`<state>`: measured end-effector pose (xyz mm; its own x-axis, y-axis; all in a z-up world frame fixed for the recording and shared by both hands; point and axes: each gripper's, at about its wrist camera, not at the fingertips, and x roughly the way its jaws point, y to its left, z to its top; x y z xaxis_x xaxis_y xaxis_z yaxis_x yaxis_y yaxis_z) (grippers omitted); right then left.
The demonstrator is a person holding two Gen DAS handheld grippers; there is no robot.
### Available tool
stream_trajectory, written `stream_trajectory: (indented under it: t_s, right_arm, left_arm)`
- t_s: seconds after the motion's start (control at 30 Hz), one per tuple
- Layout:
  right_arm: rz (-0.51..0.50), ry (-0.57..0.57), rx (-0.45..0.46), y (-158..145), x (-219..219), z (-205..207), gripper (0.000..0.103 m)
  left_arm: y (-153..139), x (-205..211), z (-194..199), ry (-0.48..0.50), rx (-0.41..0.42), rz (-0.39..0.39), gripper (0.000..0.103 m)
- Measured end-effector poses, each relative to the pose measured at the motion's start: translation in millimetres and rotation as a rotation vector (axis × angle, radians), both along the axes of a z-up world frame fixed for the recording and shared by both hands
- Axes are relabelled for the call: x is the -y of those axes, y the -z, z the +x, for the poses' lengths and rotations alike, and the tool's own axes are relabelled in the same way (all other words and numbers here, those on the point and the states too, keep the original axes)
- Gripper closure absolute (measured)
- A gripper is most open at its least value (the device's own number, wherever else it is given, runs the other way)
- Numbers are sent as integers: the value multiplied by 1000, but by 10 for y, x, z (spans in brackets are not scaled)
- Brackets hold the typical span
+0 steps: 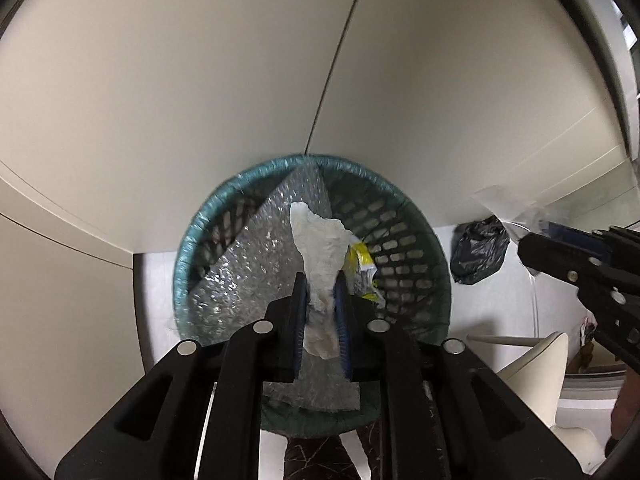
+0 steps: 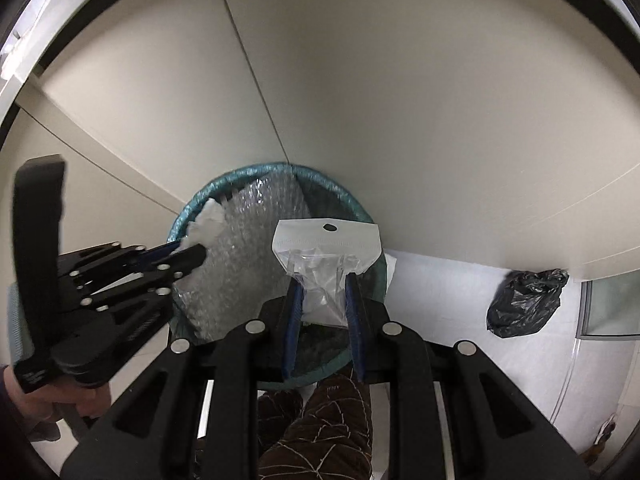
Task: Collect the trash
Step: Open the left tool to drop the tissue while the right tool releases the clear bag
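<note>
My left tongs (image 1: 322,312) are pinching a soft, featherlight crumpled tissue (image 1: 320,248) mid-wad and my right tongs (image 2: 323,308) are clamping a limp, slippery clear plastic pouch (image 2: 326,248) by its lower end, both hanging over the teal basket (image 1: 188,248).

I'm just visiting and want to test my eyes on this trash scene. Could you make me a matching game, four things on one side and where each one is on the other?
Things:
1. crumpled white tissue
2. clear plastic packet
3. bubble wrap
4. black bag

Places:
A. on the floor beside the teal basket
B. between the fingers of the right gripper
C. lying inside the basket
D. between the fingers of the left gripper

Pairs: 1-D, 2-B, 3-C, 4-A
</note>
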<state>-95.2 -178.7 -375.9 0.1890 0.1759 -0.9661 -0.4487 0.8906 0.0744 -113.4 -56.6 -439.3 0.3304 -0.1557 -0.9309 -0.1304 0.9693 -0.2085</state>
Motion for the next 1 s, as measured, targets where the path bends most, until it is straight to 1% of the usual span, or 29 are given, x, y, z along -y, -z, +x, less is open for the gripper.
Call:
stream_trajectory:
  t_s: [0.03,0.07,0.13,0.17,0.2,0.27,0.3,0.37,0.43,0.57,0.7,0.83,0.9,1.0]
  right_arm:
    - [1,-5,-4,10,-7,-2,83]
    - [1,-10,-6,18,-6,-10,83]
    - [3,-17,-7,26,-7,-9,83]
    - [6,-20,-8,34,12,-9,83]
    - [7,-22,-6,33,15,-4,83]
    - [14,-23,-8,30,9,-3,82]
    - [18,-24,-11,36,13,3,82]
    - [23,-29,-10,60,6,-5,82]
    - [29,-34,-8,90,-20,-20,82]
    - [46,-41,-7,163,-104,-34,82]
    - [48,-40,-10,278,-214,-59,81]
    - [28,-40,-19,455,-292,-80,75]
    - [17,-46,-24,540,-314,-89,73]
    - [19,-38,-34,608,-317,-82,67]
  left_arm:
    - [22,5,4,-8,-6,4,68]
    - [35,2,-5,-21,-4,7,54]
    - [29,-14,-23,-44,10,15,47]
    - [23,-16,-36,-48,14,13,47]
    - [16,-22,-42,-52,14,14,43]
    - [-22,-39,-73,-71,21,25,30]
    - [-57,-72,-93,-79,27,27,29]
    - [-112,-110,-121,-91,40,35,22]
    - [-186,-171,-165,-106,55,45,12]
    - [-258,-295,-228,-125,64,55,6]
    - [-285,-413,-292,-144,61,75,6]
    - [-257,-505,-346,-155,44,84,6]
    - [-228,-528,-359,-155,33,86,6]
    - [-224,-544,-377,-152,30,90,6]
